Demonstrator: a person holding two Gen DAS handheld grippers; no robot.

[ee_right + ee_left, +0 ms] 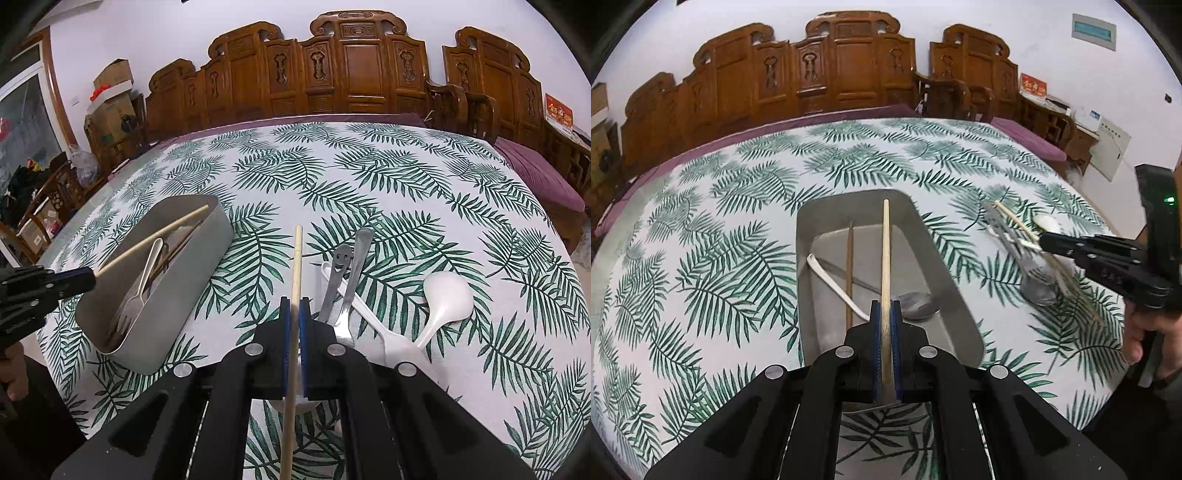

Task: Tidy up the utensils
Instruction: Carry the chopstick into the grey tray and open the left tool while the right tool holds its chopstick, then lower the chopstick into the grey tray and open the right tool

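Note:
My left gripper [885, 306] is shut on a pale wooden chopstick [885, 251], which points out over the grey tray [820, 210]. In that tray lie a darker chopstick [849, 273], a white plastic handle [827, 273] and a metal spoon [918, 304]. My right gripper [294, 302] is shut on a second pale chopstick [297, 266] above the leaf-print cloth. Just right of it lie a smiley-faced metal handle [338, 273], another metal handle [356, 266], a white plastic fork [354, 299] and a white soup spoon [447, 295]. In the right wrist view the tray [207, 258] also holds a metal fork [138, 291].
A carved wooden bench [362, 70] with purple cushions [535, 173] runs behind the round table. Cardboard boxes [110, 99] and clutter stand at the far left. A person's hand [1145, 332] grips the right tool near the table's right edge.

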